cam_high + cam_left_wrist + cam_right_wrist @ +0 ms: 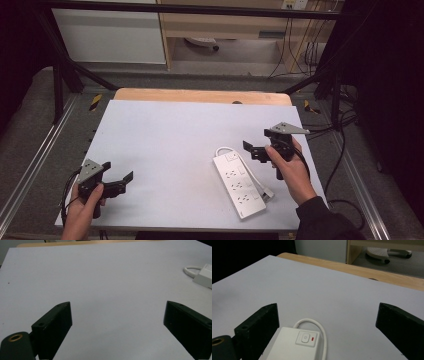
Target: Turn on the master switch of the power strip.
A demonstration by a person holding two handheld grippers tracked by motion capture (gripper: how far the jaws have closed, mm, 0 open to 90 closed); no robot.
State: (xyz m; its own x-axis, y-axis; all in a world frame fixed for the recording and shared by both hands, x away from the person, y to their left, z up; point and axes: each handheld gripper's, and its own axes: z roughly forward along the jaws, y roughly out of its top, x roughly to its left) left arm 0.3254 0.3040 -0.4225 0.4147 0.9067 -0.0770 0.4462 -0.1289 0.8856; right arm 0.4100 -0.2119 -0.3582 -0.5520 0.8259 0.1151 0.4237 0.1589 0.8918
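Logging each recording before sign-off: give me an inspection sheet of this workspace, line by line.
Surface: pale sheet over a wooden table, bare apart from the job's thing.
Job's things: white power strip lying flat at the right, switch end towards the far side, its white cord looped alongside.
Clutter: nothing seen.
Grippers: left gripper near the front left corner, jaws wide apart, holding nothing; right gripper beside the strip's switch end, jaws wide apart, not touching it.
Cables: black gripper cable at the left hand; loose cables on the floor at right.
Surroundings: metal frame, wooden cabinet behind.
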